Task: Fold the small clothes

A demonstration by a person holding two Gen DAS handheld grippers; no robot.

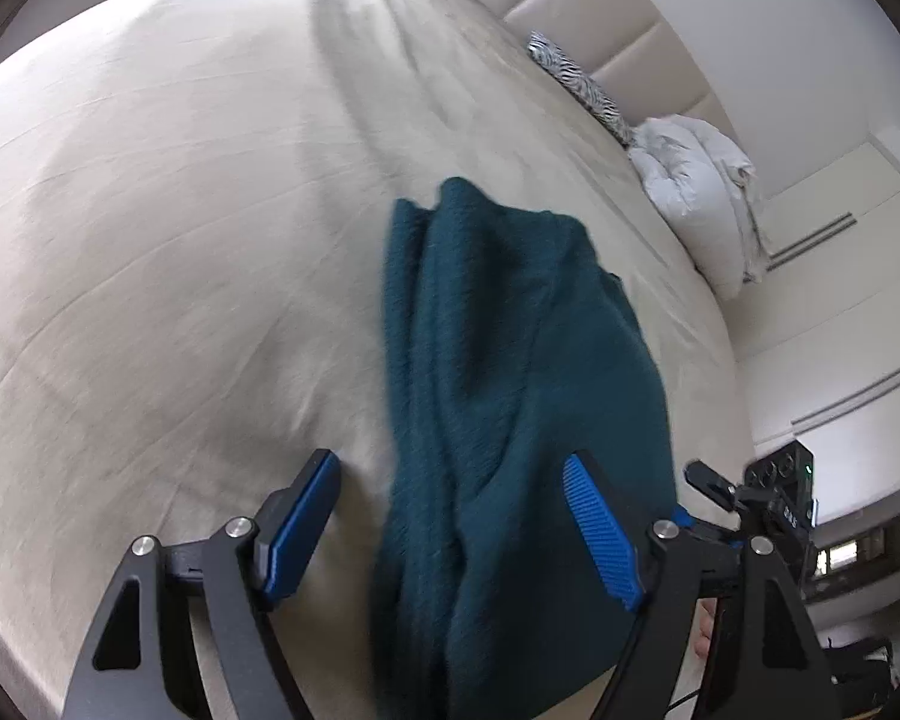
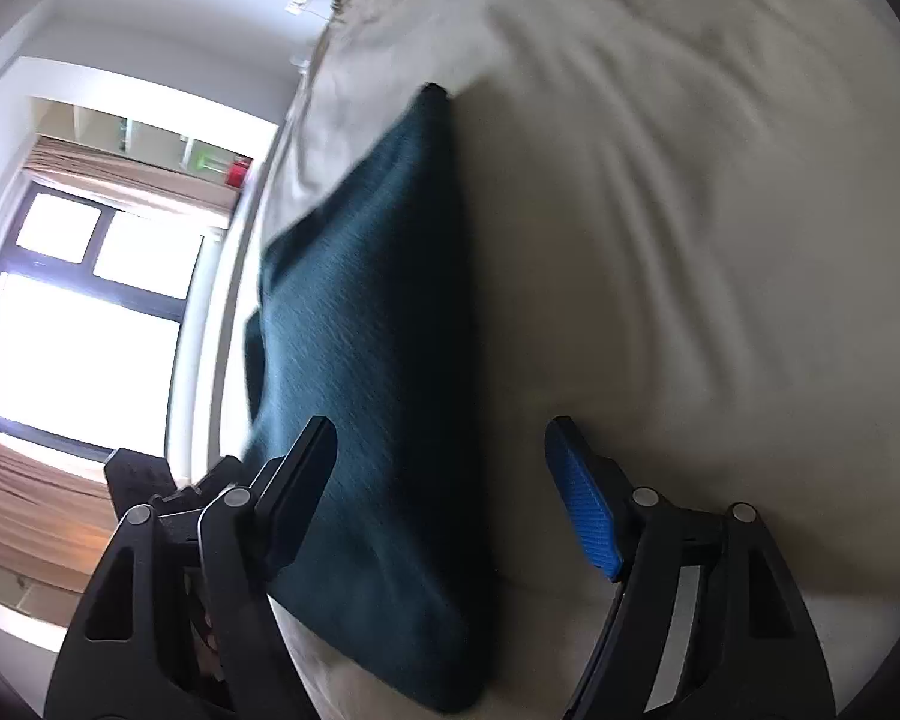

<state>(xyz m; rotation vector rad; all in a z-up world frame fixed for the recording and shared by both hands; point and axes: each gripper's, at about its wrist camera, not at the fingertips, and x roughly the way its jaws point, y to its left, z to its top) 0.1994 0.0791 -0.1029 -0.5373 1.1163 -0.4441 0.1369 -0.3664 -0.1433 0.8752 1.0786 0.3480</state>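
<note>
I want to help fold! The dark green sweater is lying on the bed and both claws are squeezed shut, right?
Not quite: the sweater does lie on the bed, but the left claw and right claw are open, seen in both wrist views.

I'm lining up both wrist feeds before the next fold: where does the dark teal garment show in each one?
Left wrist: the teal garment runs from centre down to the bottom edge, bunched, between the open jaws toward the right one.
Right wrist: the teal garment lies left of centre, flatter, reaching the bottom edge beside the left jaw.
Shared landmark: the beige bedspread beneath it in both views.
</note>
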